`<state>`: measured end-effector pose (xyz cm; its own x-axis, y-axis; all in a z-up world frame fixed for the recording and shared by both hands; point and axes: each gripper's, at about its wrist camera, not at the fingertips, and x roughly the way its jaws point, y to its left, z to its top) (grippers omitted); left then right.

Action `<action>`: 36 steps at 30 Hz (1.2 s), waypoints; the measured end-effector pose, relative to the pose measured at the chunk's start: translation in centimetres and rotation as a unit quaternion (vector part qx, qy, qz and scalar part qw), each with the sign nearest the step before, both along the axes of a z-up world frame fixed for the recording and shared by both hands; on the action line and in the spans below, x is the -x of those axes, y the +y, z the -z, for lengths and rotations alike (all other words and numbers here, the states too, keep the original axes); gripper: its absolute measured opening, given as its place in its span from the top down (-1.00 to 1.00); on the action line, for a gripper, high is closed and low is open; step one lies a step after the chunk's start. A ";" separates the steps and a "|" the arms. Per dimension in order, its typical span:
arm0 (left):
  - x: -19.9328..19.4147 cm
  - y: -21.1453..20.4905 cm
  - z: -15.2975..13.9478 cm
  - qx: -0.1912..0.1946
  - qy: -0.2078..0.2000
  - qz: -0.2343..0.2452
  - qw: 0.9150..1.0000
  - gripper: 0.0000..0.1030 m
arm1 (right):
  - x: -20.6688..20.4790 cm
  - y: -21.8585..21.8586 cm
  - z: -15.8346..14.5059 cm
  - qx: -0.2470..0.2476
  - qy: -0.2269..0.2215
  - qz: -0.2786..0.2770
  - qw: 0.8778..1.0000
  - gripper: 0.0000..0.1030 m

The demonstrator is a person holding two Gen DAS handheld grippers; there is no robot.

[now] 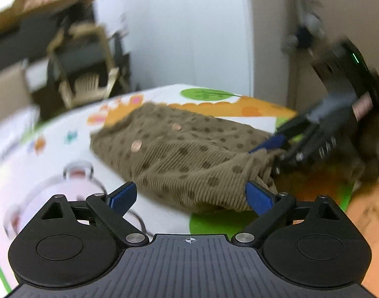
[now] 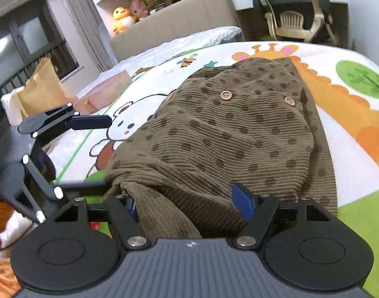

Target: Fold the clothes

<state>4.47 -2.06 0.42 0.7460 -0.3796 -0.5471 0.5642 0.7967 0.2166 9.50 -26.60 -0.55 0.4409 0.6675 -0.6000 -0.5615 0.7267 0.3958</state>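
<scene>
This is a home bedroom, most likely a child's. Ahead of the fingers lies a bed whose sheet [image 2: 343, 134] is printed with cartoon animals: a giraffe, a bee, a white bear, green trees. Beyond it, past the fingertips, runs a padded beige headboard [image 2: 179, 17], and on the ledge behind that sit a yellow duck plush [image 2: 122, 18], a pink plush and a small potted plant [image 2: 155, 0]. Far ahead to the right stands a mesh office chair [image 2: 293, 7] at a desk. To the left of the fingers a brown paper bag [image 2: 40, 87] stands beside a curtained window [image 2: 28, 42] with a railing.
</scene>
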 end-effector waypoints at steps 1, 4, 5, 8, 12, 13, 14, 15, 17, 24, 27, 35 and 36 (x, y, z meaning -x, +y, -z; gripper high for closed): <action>0.2 -0.6 0.0 -0.022 -0.019 0.016 0.999 -0.91 | -0.1 -0.2 0.0 -0.006 0.007 0.001 1.000 -0.39; 0.4 -0.7 -0.7 -0.045 -0.035 0.048 0.997 -0.89 | -0.8 -0.7 0.2 -0.024 0.026 0.002 0.999 -0.39; 0.5 -0.7 -0.9 -0.049 -0.038 0.057 0.996 -0.89 | -1.0 -0.9 0.3 -0.030 0.032 0.004 0.999 -0.39; 0.8 -0.3 -1.2 -0.056 -0.040 0.066 0.995 -0.90 | -1.7 -1.5 0.4 -0.054 0.058 0.012 0.997 -0.39; 0.8 -0.2 -0.1 -0.075 -0.043 0.058 0.995 -0.92 | -2.5 -1.9 0.6 -0.076 0.082 0.012 0.994 -0.39; 0.6 -0.4 0.3 -0.083 -0.046 0.058 0.994 -0.92 | -2.5 -2.0 0.6 -0.080 0.086 0.012 0.993 -0.39; 0.3 -0.9 0.9 -0.092 -0.050 0.061 0.993 -0.92 | -2.7 -2.1 0.7 -0.084 0.091 0.012 0.992 -0.39; -0.1 -1.5 1.6 -0.103 -0.056 0.068 0.991 -0.92 | -2.9 -2.1 0.7 -0.088 0.095 0.013 0.992 -0.39; -0.8 -2.7 2.7 -0.120 -0.072 0.095 0.986 -0.92 | -2.9 -2.2 0.7 -0.089 0.096 0.012 0.991 -0.39; -3.4 -5.6 3.8 -0.123 -0.086 0.111 0.982 -0.94 | 2.0 -2.2 -1.9 0.047 -0.064 0.011 0.997 -0.63; -4.8 -4.9 3.2 -0.063 -0.036 0.082 0.994 -0.94 | 5.2 -4.5 -2.9 0.116 -0.149 0.026 0.982 -0.84; -8.8 -2.5 1.6 0.103 0.083 0.012 0.991 -0.94 | 8.8 -4.7 -0.5 0.265 -0.224 0.006 0.938 -0.89; -8.9 -2.3 1.5 0.112 0.088 0.010 0.990 -0.94 | 8.5 -3.9 0.0 0.284 -0.239 0.004 0.928 -0.89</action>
<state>13.40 -4.38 -1.10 0.6374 -0.5197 -0.5688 0.5939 0.8017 -0.0670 1.02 -30.54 -0.54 0.7517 0.2988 -0.5879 -0.5676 0.7471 -0.3459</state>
